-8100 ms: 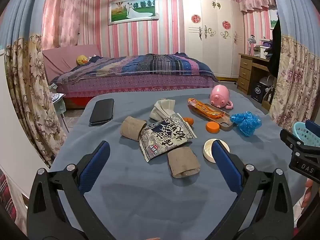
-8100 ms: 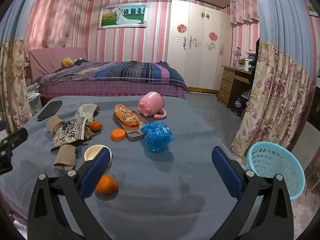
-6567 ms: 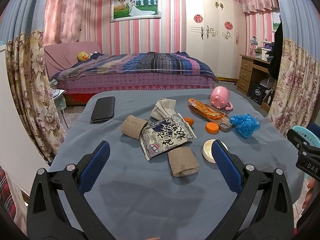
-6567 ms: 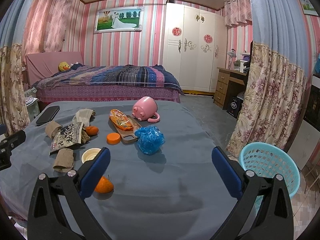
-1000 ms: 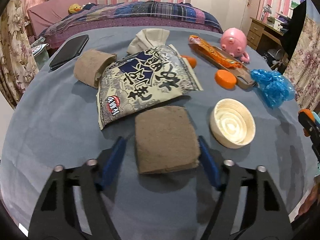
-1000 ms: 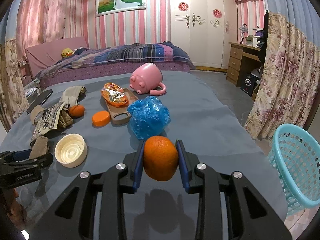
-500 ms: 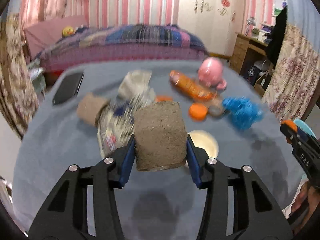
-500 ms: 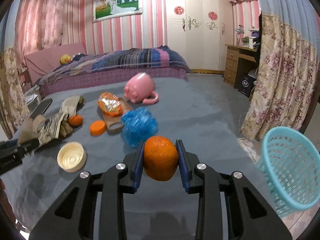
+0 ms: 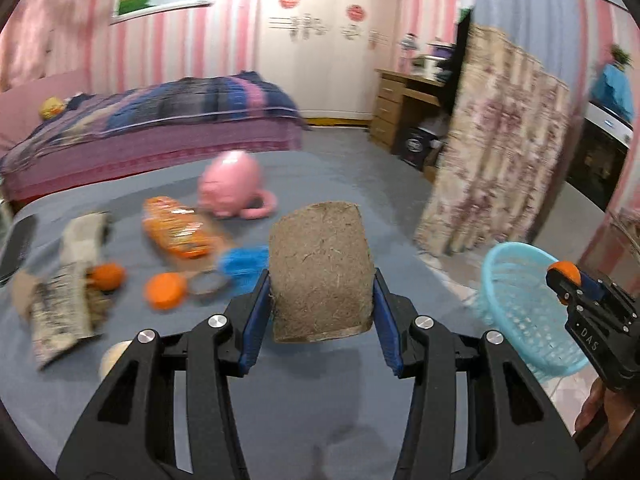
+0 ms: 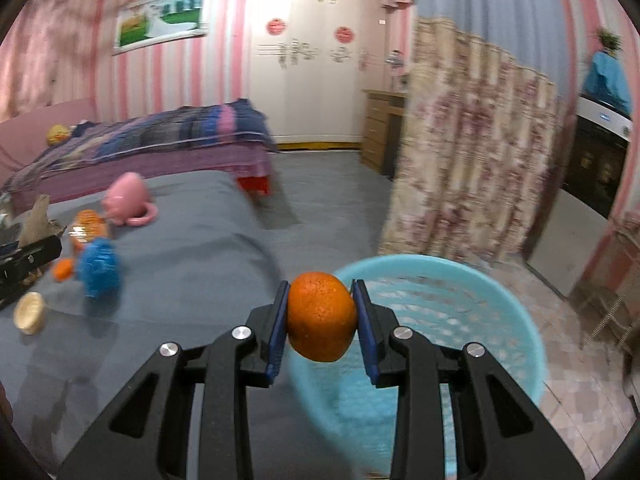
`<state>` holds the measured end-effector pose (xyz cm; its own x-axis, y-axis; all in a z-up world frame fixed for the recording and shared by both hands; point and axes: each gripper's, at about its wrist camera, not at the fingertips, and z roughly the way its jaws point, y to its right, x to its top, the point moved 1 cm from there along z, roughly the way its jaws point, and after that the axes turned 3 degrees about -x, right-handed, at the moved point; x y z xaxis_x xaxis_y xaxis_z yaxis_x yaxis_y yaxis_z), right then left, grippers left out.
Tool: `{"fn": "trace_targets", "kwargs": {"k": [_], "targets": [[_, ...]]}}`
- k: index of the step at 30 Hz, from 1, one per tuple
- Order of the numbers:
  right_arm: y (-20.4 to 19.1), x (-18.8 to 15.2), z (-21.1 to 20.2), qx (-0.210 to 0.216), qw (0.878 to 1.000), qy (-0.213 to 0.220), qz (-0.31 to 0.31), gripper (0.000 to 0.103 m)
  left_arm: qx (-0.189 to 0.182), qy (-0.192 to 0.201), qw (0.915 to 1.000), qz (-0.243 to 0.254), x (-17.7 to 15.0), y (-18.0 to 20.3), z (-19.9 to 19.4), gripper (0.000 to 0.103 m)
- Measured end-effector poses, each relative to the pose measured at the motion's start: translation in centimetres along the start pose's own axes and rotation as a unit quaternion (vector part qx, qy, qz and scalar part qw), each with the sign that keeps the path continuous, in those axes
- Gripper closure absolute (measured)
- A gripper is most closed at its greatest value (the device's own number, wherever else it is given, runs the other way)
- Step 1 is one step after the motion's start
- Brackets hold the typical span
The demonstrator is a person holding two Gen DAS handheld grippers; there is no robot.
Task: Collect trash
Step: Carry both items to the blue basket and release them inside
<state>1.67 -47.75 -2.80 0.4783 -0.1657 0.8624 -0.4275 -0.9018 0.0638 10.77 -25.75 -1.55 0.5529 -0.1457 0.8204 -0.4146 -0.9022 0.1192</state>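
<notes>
The left wrist view looks forward along its jaws from just above the table (image 9: 320, 420), facing the bed (image 9: 160, 120) and wardrobe (image 9: 320, 40), with the basket (image 9: 520, 300) off to its right. The right wrist view faces the same way from further right, close over the basket (image 10: 460, 320). Both share the table, bed, wardrobe, curtain (image 9: 500, 140) and basket.

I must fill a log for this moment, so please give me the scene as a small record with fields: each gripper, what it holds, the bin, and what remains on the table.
left gripper: shut on brown cardboard tube, held above the table
right gripper: shut on orange, at the near rim of the basket
bin: light blue basket on the floor beside the table; contents blurred
left on table: pink pig mug, orange snack packet, blue plastic bag, orange lid, printed snack bag
image quality: motion blur
</notes>
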Motion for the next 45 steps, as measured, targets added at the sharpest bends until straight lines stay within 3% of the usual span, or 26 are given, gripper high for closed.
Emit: {"fn": "trace_targets", "kwargs": {"k": [9, 13, 22, 27, 28, 30, 32, 42, 44, 45], "targets": [[8.0, -1.4, 1.4, -0.067, 0.996, 0.012, 0.049, 0.071, -0.101, -0.003, 0.9937, 0.05, -0.4, 11.4, 4.7, 0.056], [9.8, -2.7, 1.8, -0.078, 0.995, 0.012, 0.061, 0.071, -0.121, -0.008, 0.9891, 0.083, -1.3, 15.3, 6.6, 0.056], [12.9, -4.2, 2.6, -0.1, 0.992, 0.013, 0.082, 0.071, -0.152, -0.017, 0.9804, 0.124, -2.0, 19.7, 9.2, 0.055], [13.6, -4.7, 3.3, -0.105, 0.99, 0.011, 0.094, 0.071, -0.166, -0.035, 0.9755, 0.14, -2.1, 21.0, 10.4, 0.047], [13.7, -4.7, 3.3, -0.105, 0.99, 0.011, 0.094, 0.071, -0.162, -0.031, 0.9755, 0.146, -2.1, 21.1, 10.3, 0.043], [13.6, -4.9, 3.4, -0.105, 0.99, 0.009, 0.094, 0.071, -0.151, -0.018, 0.9766, 0.152, -2.0, 20.8, 9.9, 0.027], [13.6, -5.0, 3.6, -0.105, 0.99, 0.009, 0.094, 0.071, -0.147, -0.011, 0.9776, 0.15, -1.9, 20.3, 9.6, 0.02], [11.9, -4.7, 4.8, -0.095, 0.991, 0.004, 0.09, 0.071, -0.123, -0.004, 0.9848, 0.122, -1.3, 16.7, 9.0, 0.011], [11.5, -4.6, 5.0, -0.093, 0.992, 0.006, 0.089, 0.067, -0.119, 0.001, 0.9853, 0.122, -1.2, 16.2, 8.7, 0.01], [11.3, -4.4, 5.0, -0.091, 0.992, 0.007, 0.089, 0.055, -0.116, 0.005, 0.9856, 0.123, -1.2, 15.9, 8.4, 0.009]]}}
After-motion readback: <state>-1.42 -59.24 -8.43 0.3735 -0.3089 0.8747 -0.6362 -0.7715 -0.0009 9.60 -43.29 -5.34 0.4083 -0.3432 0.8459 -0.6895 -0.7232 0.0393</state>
